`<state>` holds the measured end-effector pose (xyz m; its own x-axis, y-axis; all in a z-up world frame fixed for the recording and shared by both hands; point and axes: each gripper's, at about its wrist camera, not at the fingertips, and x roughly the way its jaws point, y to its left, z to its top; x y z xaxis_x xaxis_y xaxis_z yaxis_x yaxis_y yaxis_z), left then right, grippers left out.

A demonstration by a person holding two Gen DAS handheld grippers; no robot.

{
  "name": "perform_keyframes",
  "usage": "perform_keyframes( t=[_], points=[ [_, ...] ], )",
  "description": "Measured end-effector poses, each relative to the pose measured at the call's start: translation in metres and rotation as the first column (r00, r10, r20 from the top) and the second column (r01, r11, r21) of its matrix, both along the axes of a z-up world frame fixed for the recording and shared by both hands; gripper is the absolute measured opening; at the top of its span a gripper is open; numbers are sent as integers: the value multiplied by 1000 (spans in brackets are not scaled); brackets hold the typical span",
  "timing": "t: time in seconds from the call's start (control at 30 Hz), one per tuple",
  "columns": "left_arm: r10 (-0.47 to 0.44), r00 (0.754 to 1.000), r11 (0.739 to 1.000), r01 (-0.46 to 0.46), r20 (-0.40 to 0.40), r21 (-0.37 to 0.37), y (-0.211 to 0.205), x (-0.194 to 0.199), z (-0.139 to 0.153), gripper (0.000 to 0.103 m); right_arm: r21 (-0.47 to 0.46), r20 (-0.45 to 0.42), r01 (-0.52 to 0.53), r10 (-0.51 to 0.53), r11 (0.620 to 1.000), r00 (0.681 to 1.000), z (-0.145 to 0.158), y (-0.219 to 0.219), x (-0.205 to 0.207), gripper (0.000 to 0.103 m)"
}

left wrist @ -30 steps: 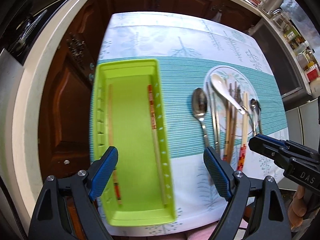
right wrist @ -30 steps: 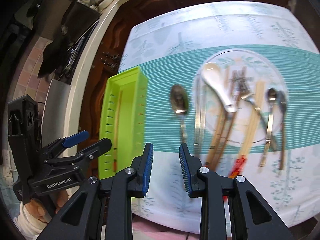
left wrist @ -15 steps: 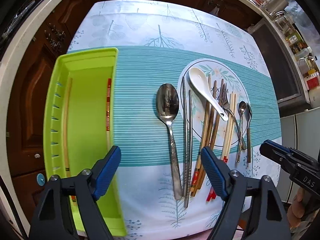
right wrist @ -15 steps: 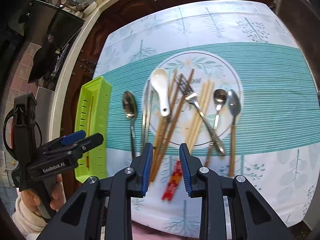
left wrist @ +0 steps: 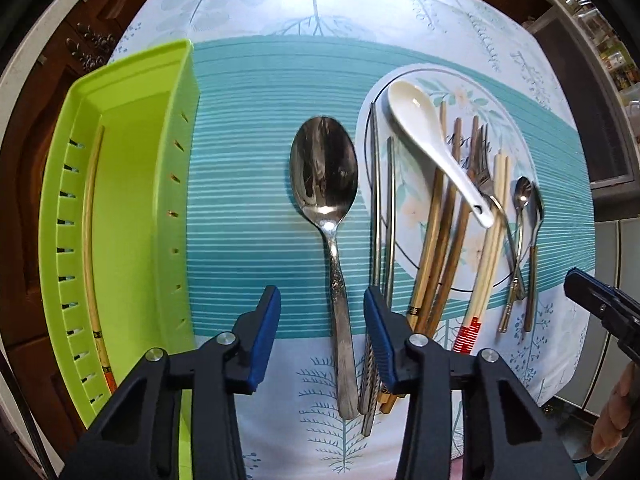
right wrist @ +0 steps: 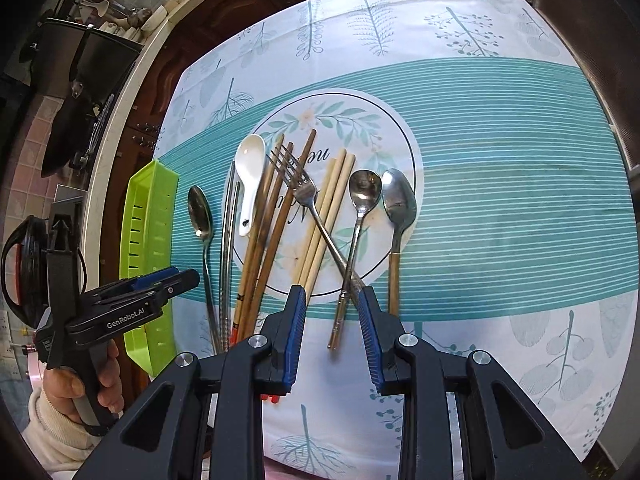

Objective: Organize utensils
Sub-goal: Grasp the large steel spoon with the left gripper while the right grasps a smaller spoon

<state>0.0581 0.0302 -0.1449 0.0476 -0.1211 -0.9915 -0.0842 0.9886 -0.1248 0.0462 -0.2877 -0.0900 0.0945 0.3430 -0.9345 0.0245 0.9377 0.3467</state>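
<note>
Now the left tool (left wrist: pixel 322 338) is held open and empty, its blue pads set on either side of the handle of a large steel spoon (left wrist: pixel 326 184) without touching it. Further right, the right tool (right wrist: pixel 331 338) is likewise held apart and empty, low over the crossed handles of a fork (right wrist: pixel 308 196) and a small spoon (right wrist: pixel 362 194).

Beyond the tools, most of the utensils are still spread on the desk (right wrist: pixel 500 208): metal chopsticks (left wrist: pixel 382 208), brown chopsticks (left wrist: pixel 440 232), pale chopsticks (left wrist: pixel 494 232), a white soup spoon (left wrist: pixel 424 132) and a wooden-handled spoon (right wrist: pixel 396 208), many lying over a round printed mat (right wrist: pixel 384 120).

To the left, a green tray (left wrist: pixel 132 208) is set beside the large spoon, and only one chopstick (left wrist: pixel 90 224) is visible in it. The task is judged barely begun; nearly everything is left to be moved.
</note>
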Motion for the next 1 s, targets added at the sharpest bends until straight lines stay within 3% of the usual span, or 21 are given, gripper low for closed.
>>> perform_keyframes(
  t=[0.23, 0.57, 0.73, 0.93, 1.0],
  points=[
    [28, 998, 999, -27, -59, 28, -3, -1, -16, 36, -4, -7, -9, 8, 1000, 1000, -11, -6, 9, 27],
    [44, 998, 993, -38, -50, 114, -19, 22, -23, 36, -31, 1, 9, -9, 999, 1000, -30, -18, 22, 26],
    [67, 997, 991, -61, -49, 116, -21, 39, -21, 36, -91, 19, -13, 15, 996, 1000, -43, -8, 29, 18],
    [87, 995, 990, -80, -50, 113, -19, 47, -20, 36, -231, 51, -53, 67, 971, 996, -57, 17, 30, 16],
    [84, 996, 990, -79, -40, 114, -19, 48, -18, 20, -305, 82, -79, 109, 949, 991, -58, 29, 28, 15]
  ],
)
